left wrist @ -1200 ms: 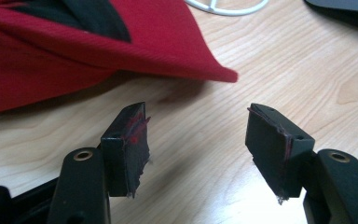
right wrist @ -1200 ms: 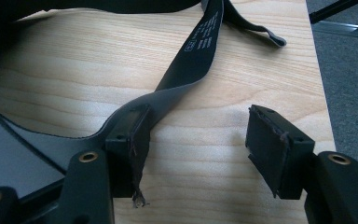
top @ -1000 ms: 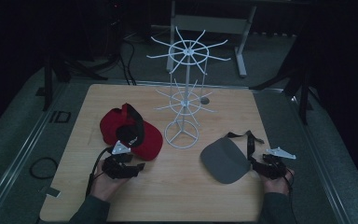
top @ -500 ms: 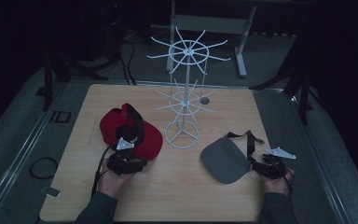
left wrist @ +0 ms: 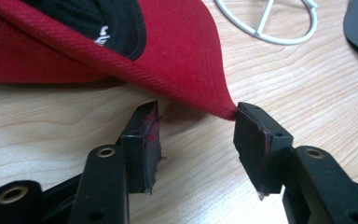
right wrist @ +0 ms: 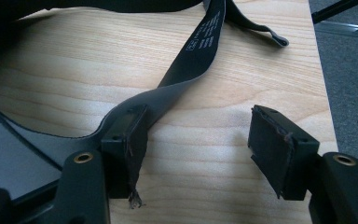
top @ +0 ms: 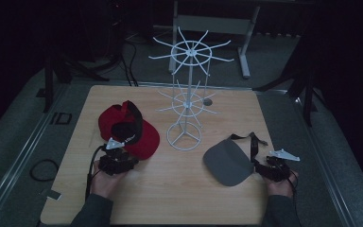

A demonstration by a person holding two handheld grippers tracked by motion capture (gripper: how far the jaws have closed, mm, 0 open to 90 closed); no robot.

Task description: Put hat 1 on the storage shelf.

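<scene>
Red cap (left wrist: 177,60) brim lies between closing left hand-held gripper (left wrist: 196,140) jaws; right hand-held gripper (right wrist: 198,149) spread.

The red cap (left wrist: 177,51) is matt woven twill cloth. The grey visor (top: 227,163) looks smooth and matt, its strap (right wrist: 200,44) flat webbing. The counter (left wrist: 307,88) is pale grained wood. The white rack (top: 186,101) is coated wire.

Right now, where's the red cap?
In the high view the red cap lies on the left of the table, just left of the white wire rack, its brim edge at the left gripper.
</scene>
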